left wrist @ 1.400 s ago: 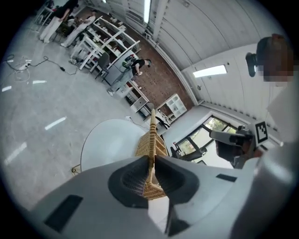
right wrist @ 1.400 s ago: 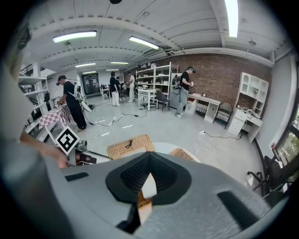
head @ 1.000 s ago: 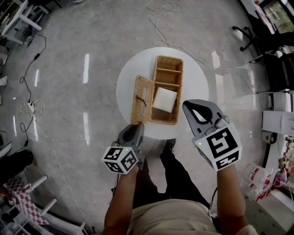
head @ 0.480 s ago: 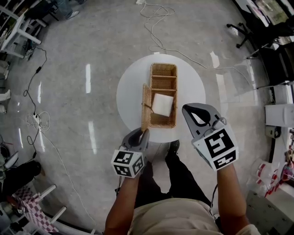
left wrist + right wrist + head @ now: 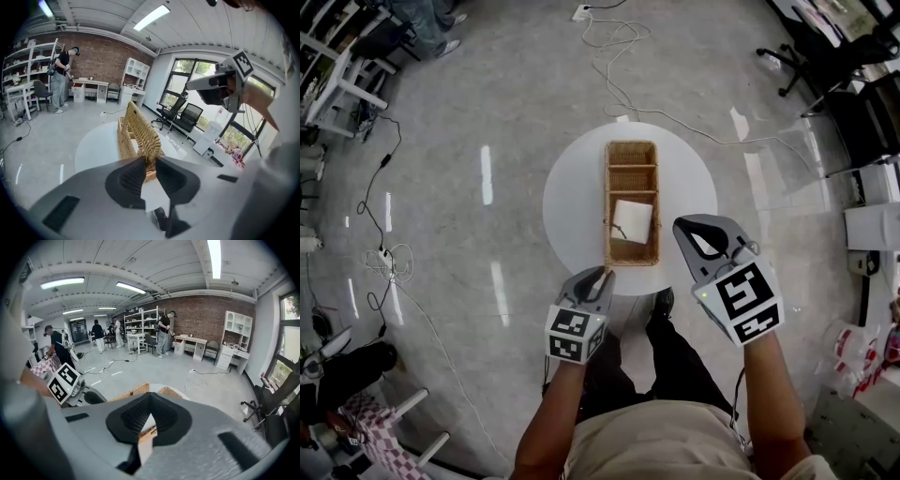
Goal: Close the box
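Note:
A long wicker box (image 5: 631,178) with dividers lies on the round white table (image 5: 572,206), with a white block (image 5: 633,220) in its near section. Its hinged wicker lid (image 5: 607,217) stands upright along the box's left side. My left gripper (image 5: 601,274) is shut on the lid's near end. In the left gripper view the lid (image 5: 140,133) rises out from between the jaws of that gripper (image 5: 150,160). My right gripper (image 5: 694,226) hovers at the table's near right edge, beside the box, shut and empty. From the right gripper (image 5: 150,401) part of the box (image 5: 136,391) shows ahead.
A white cable (image 5: 614,61) trails on the grey floor beyond the table. Office chairs (image 5: 811,52) stand at the far right and white shelving (image 5: 337,75) at the far left. The person's legs (image 5: 661,356) are against the table's near edge.
The lid, which lay tilted open to the box's left, has swung up to stand on edge. My left gripper rolled and moved right with it. The right gripper only drifted slightly.

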